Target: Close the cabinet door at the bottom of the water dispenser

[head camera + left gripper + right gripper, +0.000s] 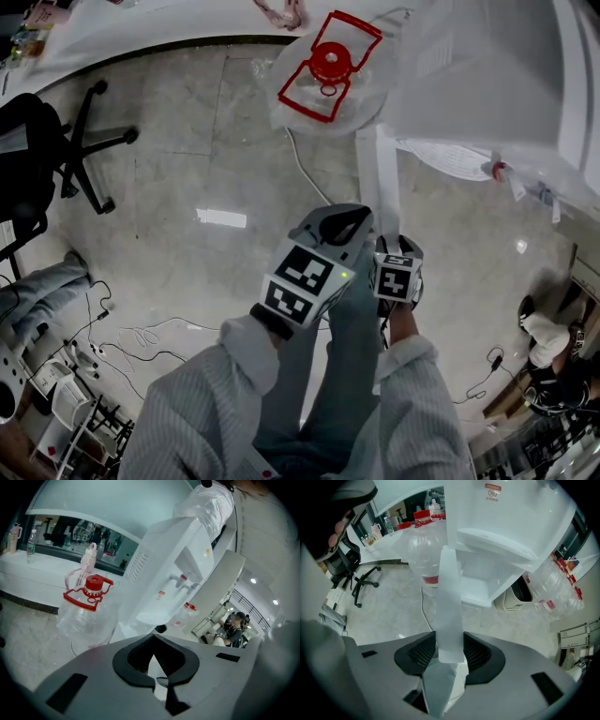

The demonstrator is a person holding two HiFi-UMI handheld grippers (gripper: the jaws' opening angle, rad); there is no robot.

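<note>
Currently, door: white flat cabinet door [449, 597] stands swung out from white plastic water dispenser [511, 513].
Right gripper [450, 641]: jaws wide, clamped on door's free edge.
Left gripper [153, 657]: jaws together, empty.

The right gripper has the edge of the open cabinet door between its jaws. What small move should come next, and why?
Probably swing the cabinet door gently toward the water dispenser. The right gripper seems to hold the door's free edge, with no gap visible on either side, and the door stands wide open.
</note>
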